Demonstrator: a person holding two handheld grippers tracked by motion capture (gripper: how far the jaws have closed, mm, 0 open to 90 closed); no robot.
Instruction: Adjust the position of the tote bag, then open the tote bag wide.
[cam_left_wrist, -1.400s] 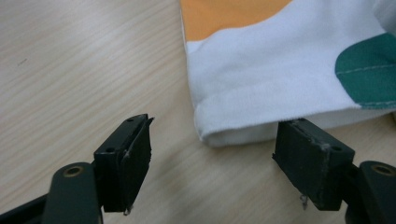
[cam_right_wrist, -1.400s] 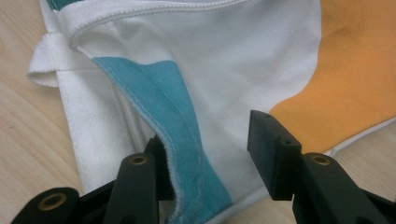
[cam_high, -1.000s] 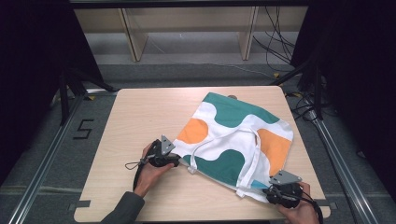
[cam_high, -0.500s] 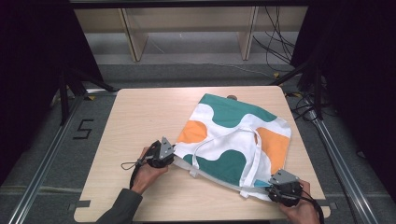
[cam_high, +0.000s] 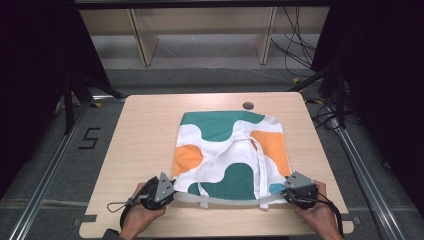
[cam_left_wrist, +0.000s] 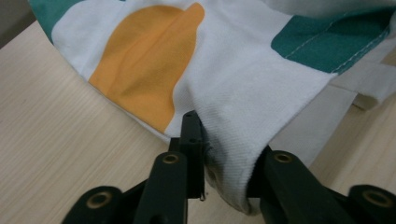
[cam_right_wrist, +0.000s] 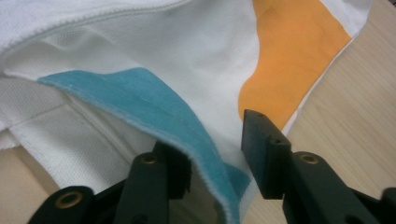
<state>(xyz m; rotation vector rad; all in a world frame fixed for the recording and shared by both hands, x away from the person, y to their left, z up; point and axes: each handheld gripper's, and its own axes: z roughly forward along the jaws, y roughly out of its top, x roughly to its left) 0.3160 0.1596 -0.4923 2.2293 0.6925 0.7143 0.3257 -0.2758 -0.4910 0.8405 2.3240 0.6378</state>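
Note:
A white tote bag (cam_high: 230, 150) with green and orange patches lies flat and square on the wooden table (cam_high: 145, 140). My left gripper (cam_high: 173, 191) holds its near left corner. In the left gripper view the jaws (cam_left_wrist: 229, 154) are shut on bunched white cloth (cam_left_wrist: 233, 70), having just eased open slightly. My right gripper (cam_high: 283, 193) is at the near right corner. In the right gripper view the bag's hem with a teal patch (cam_right_wrist: 140, 88) lies between the jaws (cam_right_wrist: 212, 154), which have just been closing on it. The near edge is stretched between both grippers.
The bag's white straps (cam_high: 259, 160) lie across its top, and a small loop (cam_high: 202, 202) hangs at the near hem. A round hole (cam_high: 248, 105) is in the table's far edge. Bare wood (cam_high: 145, 140) lies left of the bag. Wooden shelving (cam_high: 145, 45) stands behind.
My left gripper closed on the bag's near left corner and drew it toward the near edge. The bag swung from tilted to square. The right gripper stayed put.

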